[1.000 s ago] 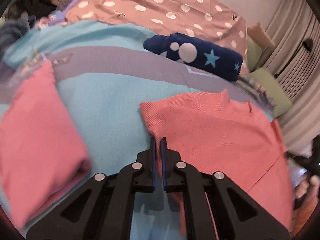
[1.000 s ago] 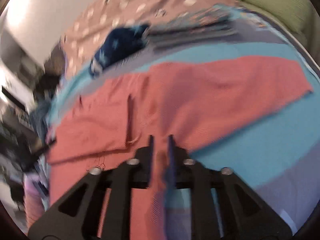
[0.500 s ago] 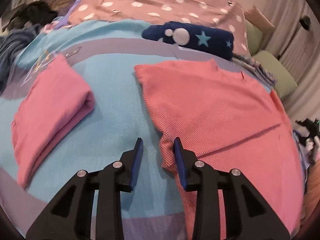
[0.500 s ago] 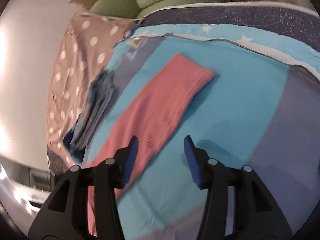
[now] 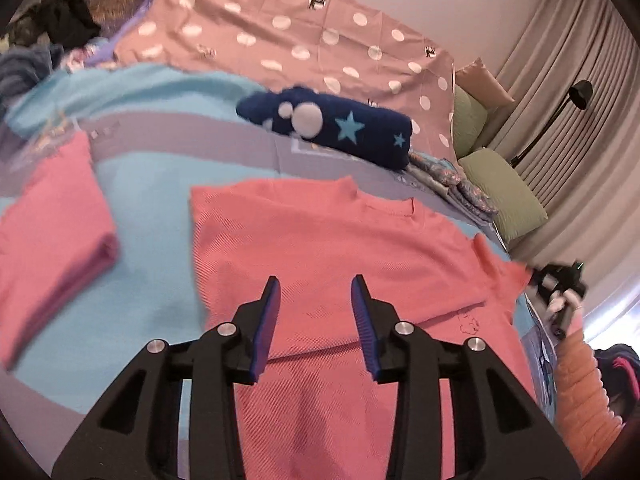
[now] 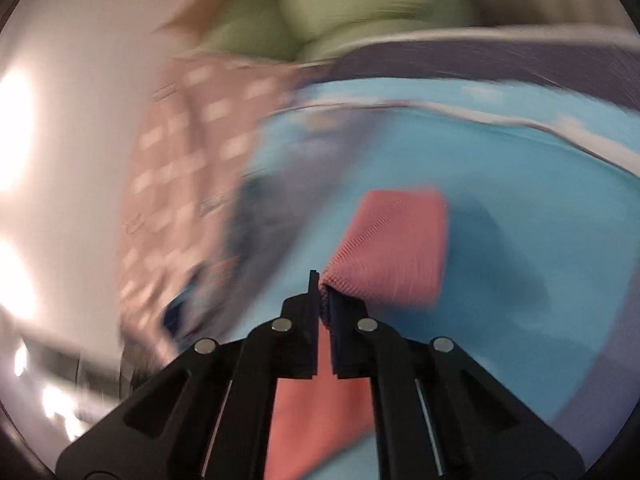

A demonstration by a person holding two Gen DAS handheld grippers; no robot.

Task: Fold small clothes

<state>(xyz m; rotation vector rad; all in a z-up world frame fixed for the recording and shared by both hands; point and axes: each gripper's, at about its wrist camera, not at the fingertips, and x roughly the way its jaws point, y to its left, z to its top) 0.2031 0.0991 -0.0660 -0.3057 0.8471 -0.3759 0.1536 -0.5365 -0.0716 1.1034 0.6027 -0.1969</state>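
Note:
A coral pink shirt (image 5: 320, 248) lies spread on the blue bedspread (image 5: 152, 200), its left part folded over. My left gripper (image 5: 316, 300) is open and empty just above the shirt's middle. My right gripper (image 6: 322, 280) is shut on the shirt's sleeve (image 6: 396, 248) near its cuff and holds it lifted off the bed. In the left wrist view the right gripper (image 5: 560, 280) shows at the far right, holding the sleeve end. The right wrist view is blurred.
A folded pink garment (image 5: 52, 216) lies to the left. A rolled navy garment with stars (image 5: 332, 124) and a folded patterned pile (image 5: 452, 184) lie beyond the shirt. A dotted pink cover (image 5: 300, 48) and green pillows (image 5: 504, 192) are at the back.
My left gripper opened, let go of the shirt's edge and moved over the shirt. My right gripper opened, then shut on the sleeve near the cuff and lifted it.

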